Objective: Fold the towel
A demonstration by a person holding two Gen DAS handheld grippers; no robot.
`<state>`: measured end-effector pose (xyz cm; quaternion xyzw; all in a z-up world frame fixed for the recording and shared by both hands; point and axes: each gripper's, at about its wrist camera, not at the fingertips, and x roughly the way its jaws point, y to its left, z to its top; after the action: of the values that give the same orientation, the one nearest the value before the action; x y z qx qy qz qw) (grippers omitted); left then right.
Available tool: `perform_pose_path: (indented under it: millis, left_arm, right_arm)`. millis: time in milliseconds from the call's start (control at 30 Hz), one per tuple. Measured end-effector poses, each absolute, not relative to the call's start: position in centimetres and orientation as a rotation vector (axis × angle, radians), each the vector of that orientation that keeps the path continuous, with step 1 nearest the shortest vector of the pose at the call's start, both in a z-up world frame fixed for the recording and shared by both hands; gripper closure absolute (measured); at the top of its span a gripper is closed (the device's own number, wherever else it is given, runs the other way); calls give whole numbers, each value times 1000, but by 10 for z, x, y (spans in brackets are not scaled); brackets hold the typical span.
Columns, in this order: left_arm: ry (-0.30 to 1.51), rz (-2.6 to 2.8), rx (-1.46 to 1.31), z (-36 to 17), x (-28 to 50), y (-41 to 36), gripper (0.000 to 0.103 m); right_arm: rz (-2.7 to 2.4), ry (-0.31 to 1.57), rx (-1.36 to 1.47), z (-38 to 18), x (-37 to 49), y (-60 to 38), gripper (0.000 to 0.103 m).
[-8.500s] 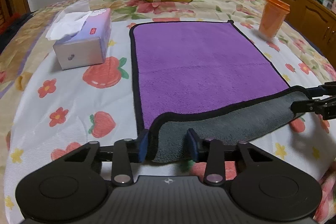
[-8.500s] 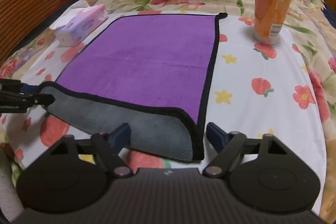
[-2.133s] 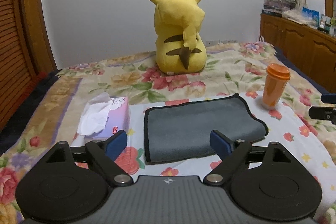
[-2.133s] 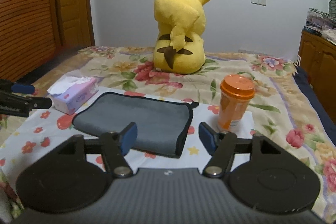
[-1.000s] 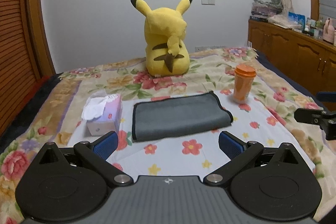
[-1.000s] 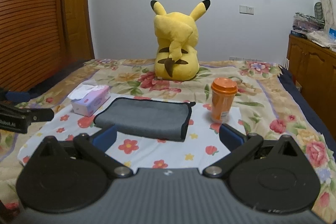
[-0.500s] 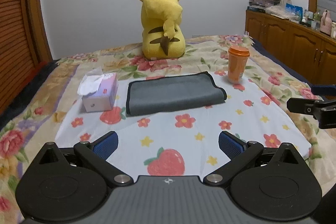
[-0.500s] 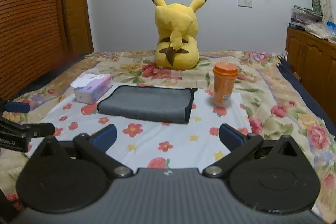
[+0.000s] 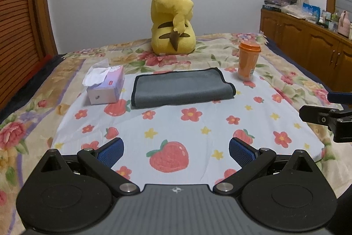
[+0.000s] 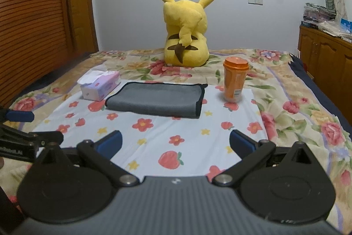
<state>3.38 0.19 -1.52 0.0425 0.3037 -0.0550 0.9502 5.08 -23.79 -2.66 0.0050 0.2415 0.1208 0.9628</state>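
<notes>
The towel (image 9: 182,87) lies folded in half on the bed, grey side up with a black border; it also shows in the right wrist view (image 10: 155,99). My left gripper (image 9: 176,152) is open and empty, held well back from the towel above the strawberry-print sheet (image 9: 220,124). My right gripper (image 10: 175,143) is open and empty, also well back from the towel. Each gripper shows at the edge of the other's view.
A tissue box (image 9: 105,86) sits left of the towel and an orange lidded cup (image 9: 248,62) to its right. A yellow plush toy (image 9: 173,21) sits behind. Wooden cabinets (image 9: 308,47) stand at the right, a slatted wooden panel (image 10: 33,14) at the left.
Both grippers let go of the towel after folding it grey side up, then pulled back from it and opened wide. In the last half second they barely moved.
</notes>
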Motion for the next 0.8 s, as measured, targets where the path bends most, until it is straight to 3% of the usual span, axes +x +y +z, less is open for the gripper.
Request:
perform_pose_path:
  millis: [800]
  left_arm:
    - [595,-68,47,-33,32,11,0]
  right_arm:
    - [229,512,-40,-49,50,-223,0]
